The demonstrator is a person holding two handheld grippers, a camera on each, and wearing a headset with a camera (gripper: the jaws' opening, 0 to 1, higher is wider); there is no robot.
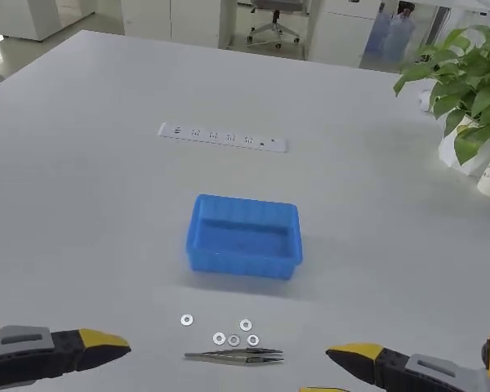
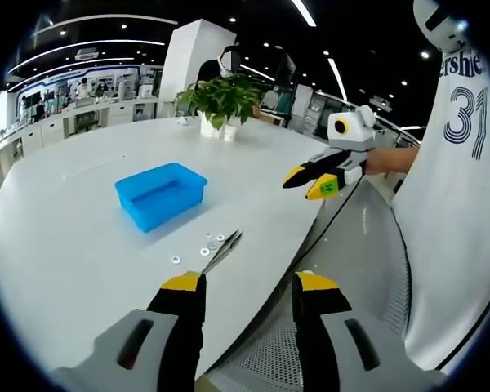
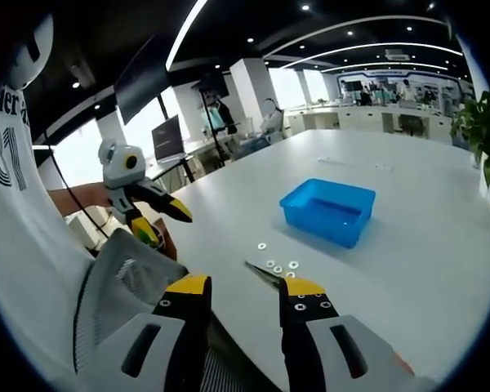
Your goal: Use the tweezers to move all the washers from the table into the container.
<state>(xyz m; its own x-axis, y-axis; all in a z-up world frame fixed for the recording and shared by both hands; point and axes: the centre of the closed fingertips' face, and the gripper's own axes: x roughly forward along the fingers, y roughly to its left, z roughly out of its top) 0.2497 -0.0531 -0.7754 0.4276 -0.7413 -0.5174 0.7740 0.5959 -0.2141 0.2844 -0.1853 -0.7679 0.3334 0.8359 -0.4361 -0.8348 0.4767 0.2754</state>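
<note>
Several small metal washers (image 1: 234, 340) lie loose on the white table in front of a blue container (image 1: 243, 237), which looks empty. Steel tweezers (image 1: 235, 355) lie flat just below the washers, untouched. My left gripper (image 1: 114, 349) hovers at the bottom left and my right gripper (image 1: 336, 371) at the bottom right, both short of the tweezers. In the left gripper view my left gripper (image 2: 249, 286) is open, with the tweezers (image 2: 223, 249), washers (image 2: 206, 243) and container (image 2: 162, 193) ahead. In the right gripper view my right gripper (image 3: 245, 286) is open, with the tweezers (image 3: 264, 273) just beyond it.
A white power strip (image 1: 222, 137) lies beyond the container. A potted plant (image 1: 469, 98) stands at the table's right edge. The near table edge runs just under both grippers. Office chairs and desks stand far behind.
</note>
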